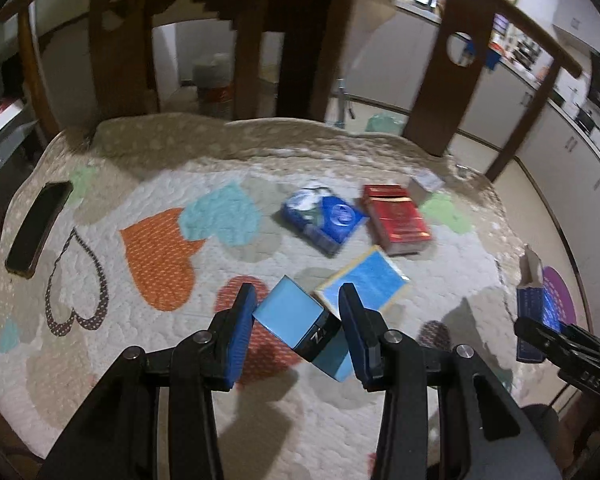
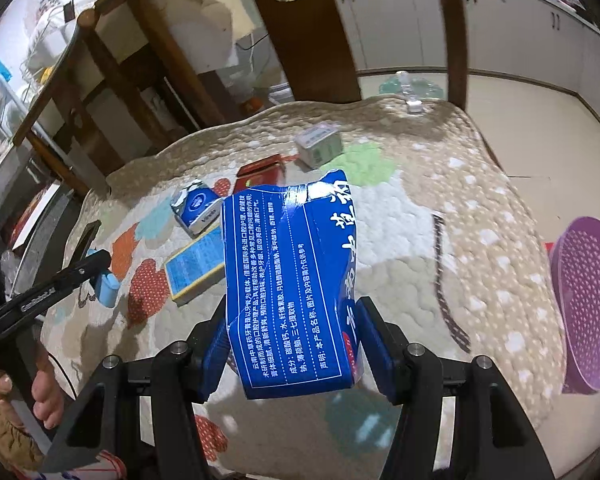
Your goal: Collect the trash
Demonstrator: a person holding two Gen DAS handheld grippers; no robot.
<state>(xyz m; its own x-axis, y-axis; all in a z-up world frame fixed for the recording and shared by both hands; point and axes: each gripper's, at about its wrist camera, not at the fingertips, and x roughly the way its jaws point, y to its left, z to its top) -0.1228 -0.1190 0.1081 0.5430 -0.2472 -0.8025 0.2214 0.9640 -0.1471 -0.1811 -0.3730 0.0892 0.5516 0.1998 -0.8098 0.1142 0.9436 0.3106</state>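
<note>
Blue cardboard fills the near view: a crumpled dark blue toothpaste carton (image 2: 292, 288) is pinched between the pads of the right claw (image 2: 294, 344), jaws closed in on its lower end, and it is held up off the quilted cushion (image 2: 440, 248). Over on the other side, a light blue box with a black band (image 1: 304, 332) is bracketed by the left claw (image 1: 296, 328); the pads are seen against its sides, jaws partly closed, and it looks gripped, though whether it is lifted clear of the cushion cannot be told.

Just beyond, a flat blue-and-yellow packet (image 1: 364, 284) is left lying on the cushion. Further out, a blue tissue pack (image 1: 324, 216) and a red cigarette pack (image 1: 396, 220) are seen side by side, with a small pale box (image 2: 319, 145) behind them near the cushion's far edge. A dark phone-like slab (image 1: 36, 228) is lying far to the left; it is probably not trash.

To the right, off the cushion, a purple perforated basket (image 2: 584, 312) is waiting, and nothing can be seen inside it from this angle. By that reckoning the collecting is judged to be early: two pieces are in the claws, none visibly delivered, and four are left on the cushion.
</note>
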